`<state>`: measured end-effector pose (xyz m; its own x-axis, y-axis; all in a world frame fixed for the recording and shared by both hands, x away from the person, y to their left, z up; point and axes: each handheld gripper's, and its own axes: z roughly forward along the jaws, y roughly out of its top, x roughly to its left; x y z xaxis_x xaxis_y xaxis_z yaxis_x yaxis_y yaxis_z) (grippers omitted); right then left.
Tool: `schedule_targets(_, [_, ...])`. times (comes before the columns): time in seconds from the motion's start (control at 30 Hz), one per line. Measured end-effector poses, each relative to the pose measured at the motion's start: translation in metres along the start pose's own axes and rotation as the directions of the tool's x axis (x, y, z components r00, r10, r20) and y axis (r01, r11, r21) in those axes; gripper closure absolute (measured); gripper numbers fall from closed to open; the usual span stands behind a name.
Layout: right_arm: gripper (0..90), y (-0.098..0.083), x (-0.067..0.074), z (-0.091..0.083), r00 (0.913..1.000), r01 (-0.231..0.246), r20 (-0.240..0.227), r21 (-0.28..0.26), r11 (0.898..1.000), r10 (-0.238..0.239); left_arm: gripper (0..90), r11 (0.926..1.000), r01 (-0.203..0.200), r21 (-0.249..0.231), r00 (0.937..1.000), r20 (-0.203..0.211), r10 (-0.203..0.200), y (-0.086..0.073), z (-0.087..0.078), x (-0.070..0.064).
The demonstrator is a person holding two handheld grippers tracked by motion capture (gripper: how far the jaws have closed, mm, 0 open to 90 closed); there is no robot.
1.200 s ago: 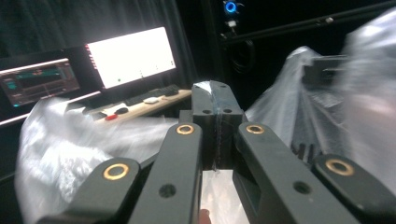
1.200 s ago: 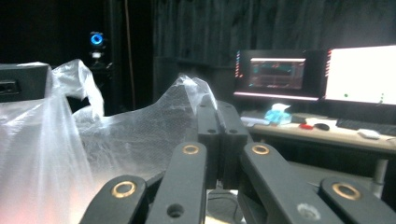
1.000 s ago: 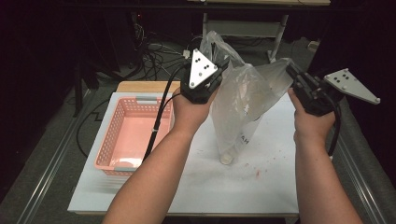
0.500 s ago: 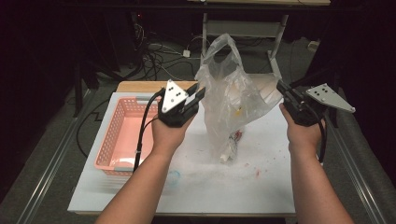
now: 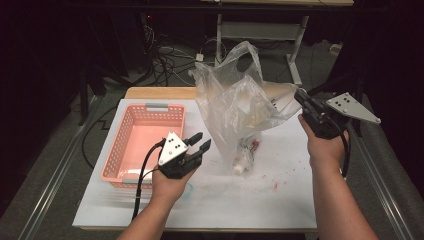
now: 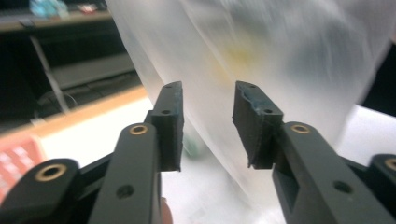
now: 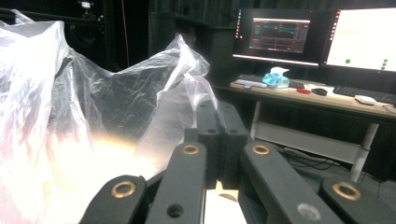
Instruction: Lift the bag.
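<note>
- Two hand-held grippers over a white table (image 5: 280,210), one clear plastic bag (image 5: 240,107) between them.
- Right gripper (image 5: 300,96) has its jaws pressed together on the bag's edge, pinching the film and holding the bag up off the table; in the right gripper view (image 7: 218,140) the crumpled film fans out left of the closed jaws.
- Left gripper (image 5: 198,142) sits low over the table, just right of the pink basket (image 5: 132,145), aimed at the bag's lower part.
- Its jaws have just been opening; they stand apart, nothing between the pads. In the left gripper view (image 6: 208,123) the bag hangs just behind the gap, not clamped.
- Bag hangs tilted, mouth up, bottom end reaching the table near the middle.
- A white tube-like item with red markings (image 5: 245,155) lies in the bag's bottom, on the tabletop; type too blurred to tell.
- Something yellowish shows through the film higher up, unclear.
- Red specks on the table right of the bag's bottom.
- Monitors (image 7: 275,35) and a desk behind, seen from the right gripper view.
</note>
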<state>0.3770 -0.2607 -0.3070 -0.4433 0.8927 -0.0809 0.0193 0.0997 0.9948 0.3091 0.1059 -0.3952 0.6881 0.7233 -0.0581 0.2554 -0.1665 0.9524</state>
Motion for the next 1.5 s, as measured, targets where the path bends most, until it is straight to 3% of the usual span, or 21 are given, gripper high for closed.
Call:
schedule_targets(0.13, [89.6,0.001,0.002,-0.006,0.9998,0.002,-0.018,-0.006,1.000,-0.002,50.1,0.9973,0.004,0.073,0.9989,0.046,-0.007,-0.022,0.007,-0.014])
schedule_targets(0.33, [86.6,0.003,0.006,-0.016,0.9991,0.007,-0.043,-0.018,1.000,-0.008,36.7,0.9912,-0.030,0.129,0.9958,0.090,0.018,-0.048,0.018,-0.033])
schedule_targets(0.57, [75.6,0.010,0.010,-0.029,0.9961,0.003,-0.088,-0.037,0.999,-0.006,21.1,0.9891,0.003,0.147,0.9927,0.119,-0.021,-0.061,0.026,-0.034])
schedule_targets(0.73, [64.7,0.005,0.012,-0.037,0.9930,0.006,-0.118,-0.027,1.000,-0.009,13.2,0.9824,0.020,0.186,0.9920,0.119,-0.043,-0.068,0.031,-0.032])
schedule_targets(0.9, [50.1,-0.013,0.015,-0.036,0.9880,0.018,-0.154,0.027,0.999,-0.013,0.0,0.9759,0.037,0.215,0.9910,0.118,-0.064,-0.072,0.035,-0.030])
schedule_targets(1.17, [22.8,-0.055,0.021,-0.031,0.9822,-0.001,-0.186,0.114,0.994,0.023,0.0,0.9759,0.009,0.218,0.9921,0.120,-0.036,-0.077,0.033,-0.031])
schedule_targets(1.5, [0.3,-0.114,0.030,-0.035,0.9826,-0.018,-0.176,0.235,0.972,0.060,0.0,0.9728,0.013,0.231,0.9925,0.115,-0.041,-0.082,0.039,-0.033])
